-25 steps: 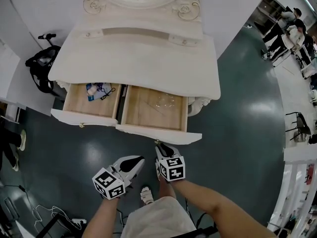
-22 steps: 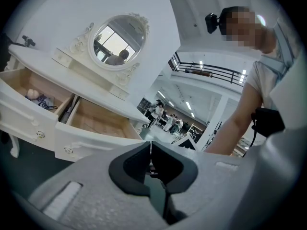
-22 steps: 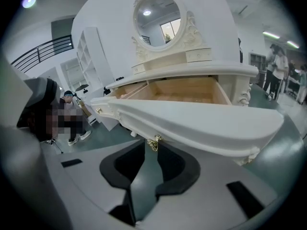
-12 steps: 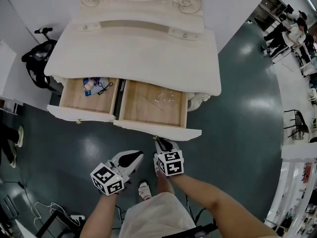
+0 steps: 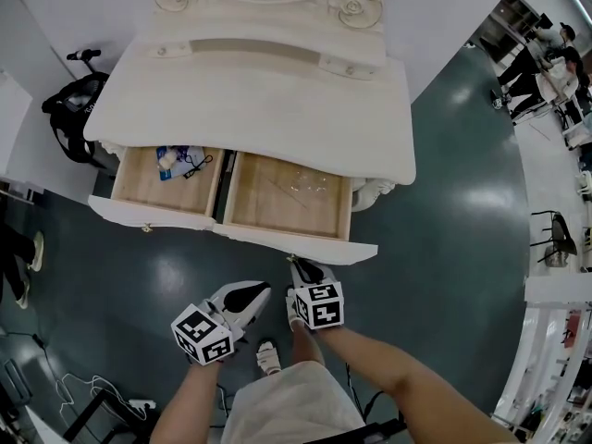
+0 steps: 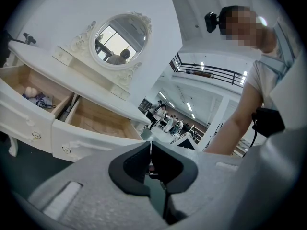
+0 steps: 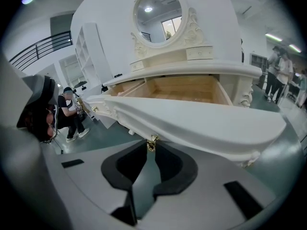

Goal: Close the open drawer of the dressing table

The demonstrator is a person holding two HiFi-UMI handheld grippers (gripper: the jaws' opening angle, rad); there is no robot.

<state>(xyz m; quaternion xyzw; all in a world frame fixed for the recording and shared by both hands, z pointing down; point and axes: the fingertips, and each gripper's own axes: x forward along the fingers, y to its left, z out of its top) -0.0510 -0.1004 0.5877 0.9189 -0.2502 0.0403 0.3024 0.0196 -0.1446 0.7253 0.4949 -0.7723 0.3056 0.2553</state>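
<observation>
Blocked at 12 o'clock by the right drawer (image 5: 289, 202), pulled out, its knob (image 5: 290, 258) pinched in the right gripper (image 5: 298, 266). Bare floor (image 5: 139, 276) from 9 to 11 o'clock of the left gripper (image 5: 262, 292), closed on nothing, as far as the left drawer (image 5: 168, 181), likewise out. Wide floor at 3 o'clock past the table (image 5: 250, 109); bag (image 5: 69, 118) at 10 o'clock against its side, cables (image 5: 83, 398) at 8, shoe (image 5: 270, 359) at 6.
</observation>
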